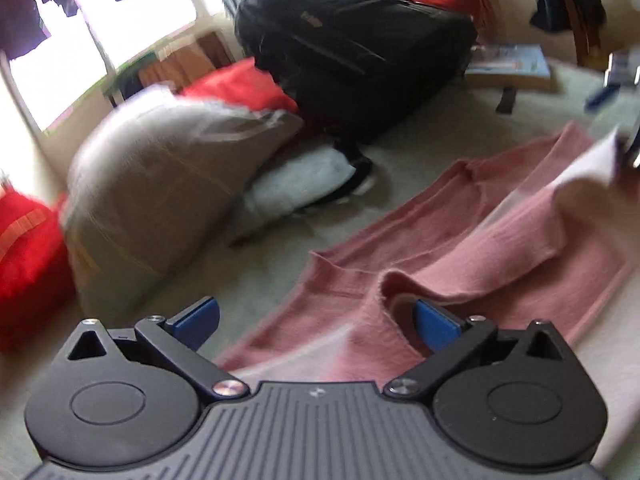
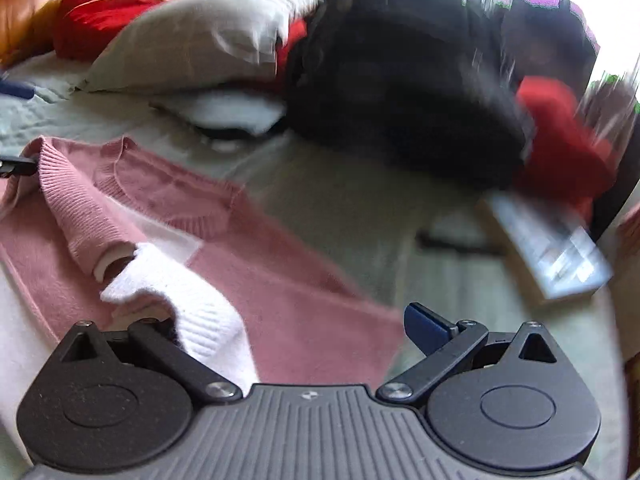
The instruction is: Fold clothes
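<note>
Nearest to us in the left wrist view, our left gripper (image 1: pixel 316 322) has its two blue-padded fingers (image 1: pixel 198 320) spread wide apart, released and holding nothing. Its right finger sits tucked at the ribbed cuff of a sleeve of the pink-and-white knitted sweater (image 1: pixel 420 248), while its left finger hangs over the bare pale grey-green bedsheet (image 1: pixel 420 152). That sweater lies spread on the sheet, with one sleeve folded across the body.

From the right wrist view, our right gripper (image 2: pixel 296 330) is also spread open. Its right blue pad stands over the sheet just past the sweater's edge; its left finger is hidden behind the white ribbed cuff (image 2: pixel 200 320), so we cannot tell whether it touches the fabric. The pink sleeve lies folded over the sweater's chest, and the neckline is towards the far left.

Beyond the sweater a grey-beige pillow (image 1: pixel 172 184) leans on a white folded cloth (image 1: pixel 296 184). A large black backpack (image 1: pixel 352 48) stands behind them, with red cushions (image 1: pixel 28 264) beside the pillow. A flat book with a pale blue cover (image 1: pixel 508 66) rests on the sheet near the backpack. Both views are blurred.
</note>
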`<move>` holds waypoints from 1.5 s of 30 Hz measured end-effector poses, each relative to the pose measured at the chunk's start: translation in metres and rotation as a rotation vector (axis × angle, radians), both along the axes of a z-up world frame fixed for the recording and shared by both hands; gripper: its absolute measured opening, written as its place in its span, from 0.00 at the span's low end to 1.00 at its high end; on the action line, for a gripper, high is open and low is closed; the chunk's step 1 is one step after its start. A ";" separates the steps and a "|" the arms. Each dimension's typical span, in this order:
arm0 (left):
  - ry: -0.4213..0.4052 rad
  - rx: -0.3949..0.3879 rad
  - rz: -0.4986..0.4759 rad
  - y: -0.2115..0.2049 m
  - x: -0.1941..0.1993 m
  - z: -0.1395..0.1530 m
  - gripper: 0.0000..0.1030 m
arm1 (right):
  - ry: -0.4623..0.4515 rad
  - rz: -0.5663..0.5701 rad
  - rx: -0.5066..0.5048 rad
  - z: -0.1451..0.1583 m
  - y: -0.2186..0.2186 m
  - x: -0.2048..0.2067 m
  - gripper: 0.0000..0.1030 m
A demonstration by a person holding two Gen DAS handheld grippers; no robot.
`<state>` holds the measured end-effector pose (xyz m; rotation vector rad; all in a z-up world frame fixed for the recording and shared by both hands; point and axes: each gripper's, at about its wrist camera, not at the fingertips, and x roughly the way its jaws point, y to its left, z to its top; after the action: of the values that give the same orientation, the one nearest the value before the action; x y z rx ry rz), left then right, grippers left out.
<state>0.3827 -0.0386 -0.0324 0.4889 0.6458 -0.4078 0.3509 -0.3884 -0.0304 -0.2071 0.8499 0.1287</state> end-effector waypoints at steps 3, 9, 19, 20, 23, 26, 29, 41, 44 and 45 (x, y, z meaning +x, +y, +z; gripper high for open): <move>0.007 -0.043 -0.021 0.010 -0.015 0.008 0.99 | 0.018 0.028 0.085 0.004 -0.005 -0.007 1.00; 0.082 -0.047 -0.096 0.034 -0.059 0.009 0.99 | -0.075 0.121 0.179 0.036 -0.010 -0.062 1.00; 0.306 -0.130 -0.213 0.026 -0.082 -0.031 0.99 | 0.059 0.348 0.358 0.004 0.014 -0.096 1.00; 0.311 -0.144 -0.214 0.025 -0.077 -0.031 0.99 | 0.071 0.347 0.360 0.000 0.016 -0.091 1.00; 0.325 -0.190 -0.210 0.022 -0.062 -0.032 0.99 | 0.096 0.332 0.360 -0.009 0.019 -0.076 1.00; 0.289 -0.238 -0.139 0.024 -0.038 -0.027 0.99 | 0.079 0.277 0.374 -0.009 0.010 -0.063 1.00; 0.224 -0.299 -0.054 0.032 -0.016 -0.019 0.99 | 0.054 0.219 0.394 -0.005 -0.004 -0.051 1.00; 0.113 -0.317 0.068 0.049 -0.019 -0.008 0.99 | -0.051 0.123 0.368 0.014 -0.015 -0.044 1.00; 0.125 -0.271 0.002 0.039 -0.031 -0.015 0.99 | -0.072 0.180 0.293 0.016 0.014 -0.043 1.00; 0.118 -0.249 -0.014 0.037 -0.036 -0.017 0.99 | -0.076 0.202 0.266 0.015 0.025 -0.042 1.00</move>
<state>0.3470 -0.0020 -0.0497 0.2342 0.6945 -0.5257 0.3086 -0.3639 -0.0153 -0.0473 0.7267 0.4180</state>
